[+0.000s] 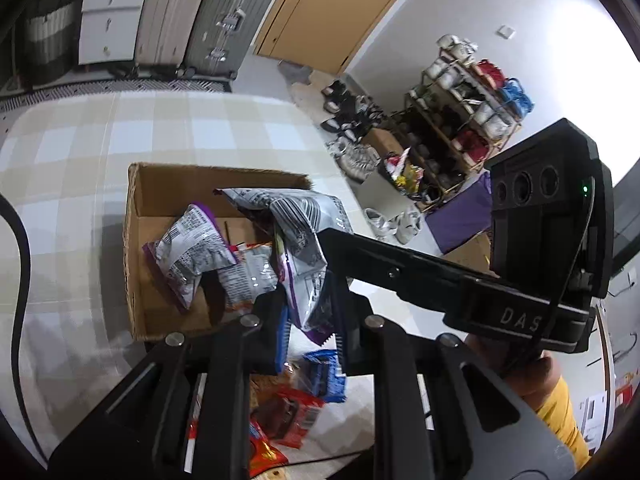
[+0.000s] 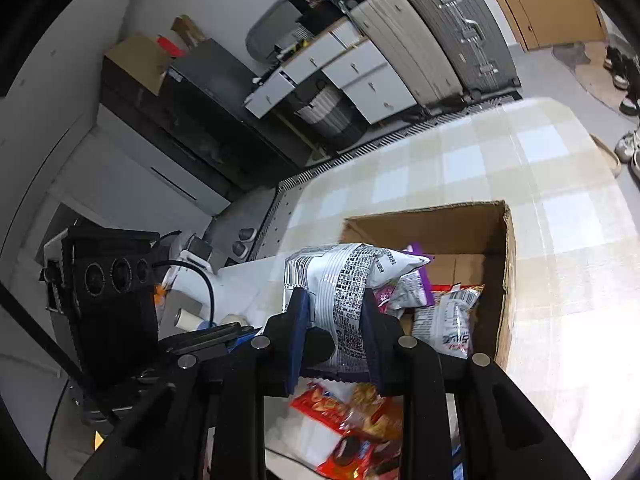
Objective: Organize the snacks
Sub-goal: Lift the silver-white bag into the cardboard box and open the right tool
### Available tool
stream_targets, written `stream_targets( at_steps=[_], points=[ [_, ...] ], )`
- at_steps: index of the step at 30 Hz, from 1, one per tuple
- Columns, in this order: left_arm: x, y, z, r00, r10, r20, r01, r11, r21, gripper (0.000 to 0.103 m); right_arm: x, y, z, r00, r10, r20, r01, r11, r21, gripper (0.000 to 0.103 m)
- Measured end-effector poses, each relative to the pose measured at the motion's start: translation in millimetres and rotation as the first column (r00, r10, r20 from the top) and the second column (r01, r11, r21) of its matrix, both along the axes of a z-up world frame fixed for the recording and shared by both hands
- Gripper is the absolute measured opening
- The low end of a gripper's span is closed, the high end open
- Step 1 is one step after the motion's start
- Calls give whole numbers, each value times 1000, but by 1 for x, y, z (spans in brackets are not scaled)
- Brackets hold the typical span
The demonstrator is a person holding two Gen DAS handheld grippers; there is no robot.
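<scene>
Left wrist view: left hand-held gripper [image 1: 310, 320] clamped on silver-purple snack bag [image 1: 298, 248], held above cardboard box [image 1: 138, 208] on checked counter [image 1: 80, 152]. Right hand-held gripper [image 2: 336, 332] pinches silver snack packet [image 2: 340, 280] beside same box. Loose red packets [image 2: 344, 420] lie below.

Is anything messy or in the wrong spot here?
A bit. Loose snack packets lie scattered on the table beside the cardboard box, not in it. Bags inside are heaped crookedly. Each gripper holds a silver bag.
</scene>
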State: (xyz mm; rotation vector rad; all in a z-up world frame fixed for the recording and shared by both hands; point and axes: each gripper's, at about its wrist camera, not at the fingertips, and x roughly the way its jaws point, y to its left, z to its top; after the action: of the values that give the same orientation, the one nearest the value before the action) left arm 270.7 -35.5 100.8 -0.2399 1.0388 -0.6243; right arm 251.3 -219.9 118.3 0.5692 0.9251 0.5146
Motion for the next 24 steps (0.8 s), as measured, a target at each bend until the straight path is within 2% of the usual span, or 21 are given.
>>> stream_targets(
  at_steps=[10,17,21,23,24],
  points=[
    [38,-14,-63,997,15,-77,-12,999,47,15,38,-6,-58,997,-31,-74,32,999,6,26],
    [49,-19,-88,993,23,-112,-14,997,78,15,48,-5,-80,993,-43,-110,43,999,-8,26],
    [52,-20,-98,991,24,-131,-15,998,69,16,45,0,-79,994,-49,-98,45,998,-48,26],
    [55,-20,-104,987,29,-157,-18,998,67,21,44,2,-77,994,-58,-97,52,996,-71,26],
    [57,-20,-109,981,40,-188,-25,996,80,35,43,3,-77,993,-71,-97,63,994,-90,26]
  ],
)
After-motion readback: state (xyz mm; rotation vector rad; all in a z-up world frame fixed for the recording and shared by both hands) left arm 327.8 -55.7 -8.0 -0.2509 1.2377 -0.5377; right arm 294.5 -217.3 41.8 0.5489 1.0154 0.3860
